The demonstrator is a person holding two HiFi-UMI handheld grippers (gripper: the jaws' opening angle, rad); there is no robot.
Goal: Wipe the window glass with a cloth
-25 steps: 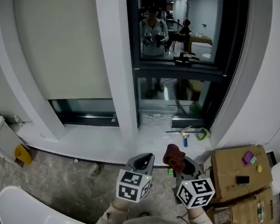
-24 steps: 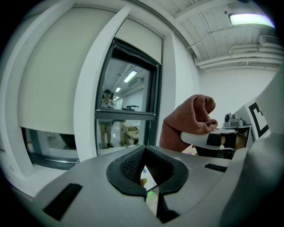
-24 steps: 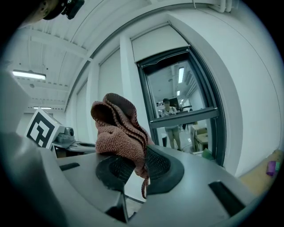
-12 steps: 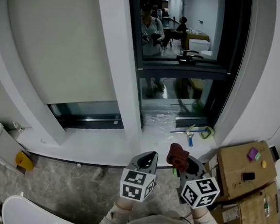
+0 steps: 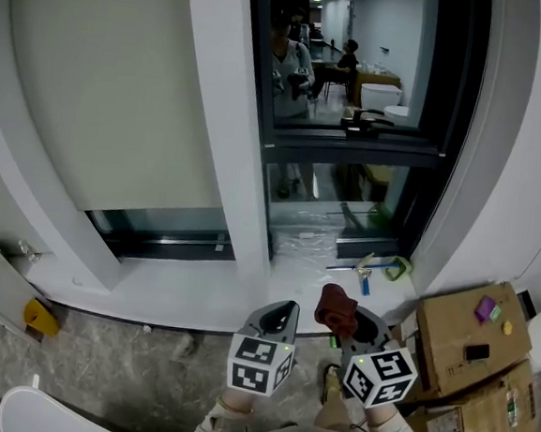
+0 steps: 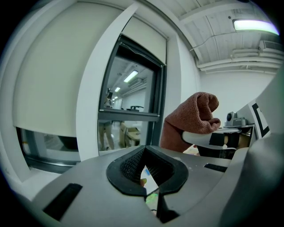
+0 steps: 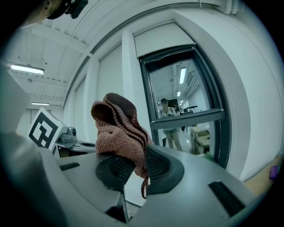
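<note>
Right gripper: In the head view your right gripper [image 5: 348, 322] sits low at 5 o'clock, jaws clamped on the cloth [image 5: 336, 305].
Cloth and fingers: In the right gripper view the reddish-brown cloth [image 7: 119, 129] is pinched between the two black pads [image 7: 159, 165]. Its bunched folds rise toward 12 o'clock above them. A thin loose strand hangs toward 6 o'clock through the slit.
Left gripper: Your left gripper [image 5: 279, 316] is just beside the right one, at its 9 o'clock. In its own view the left gripper [image 6: 146, 167] has its jaws drawn nearly together, with nothing held between them. The cloth [image 6: 191, 120] shows at 2 o'clock there.
Window glass: The dark-framed window glass [image 5: 360, 58] stands at 12 o'clock in the head view, well apart from the cloth. It reflects a person [image 5: 289, 66] holding grippers.
Sill: The white sill [image 5: 198, 287] lies between you and the glass. A blue-handled tool [image 5: 368, 266] rests on it at the cloth's 1 o'clock.
Surroundings: Cardboard boxes [image 5: 453, 337] sit at 4 o'clock and a pale blind [image 5: 103, 83] at 10 o'clock.
</note>
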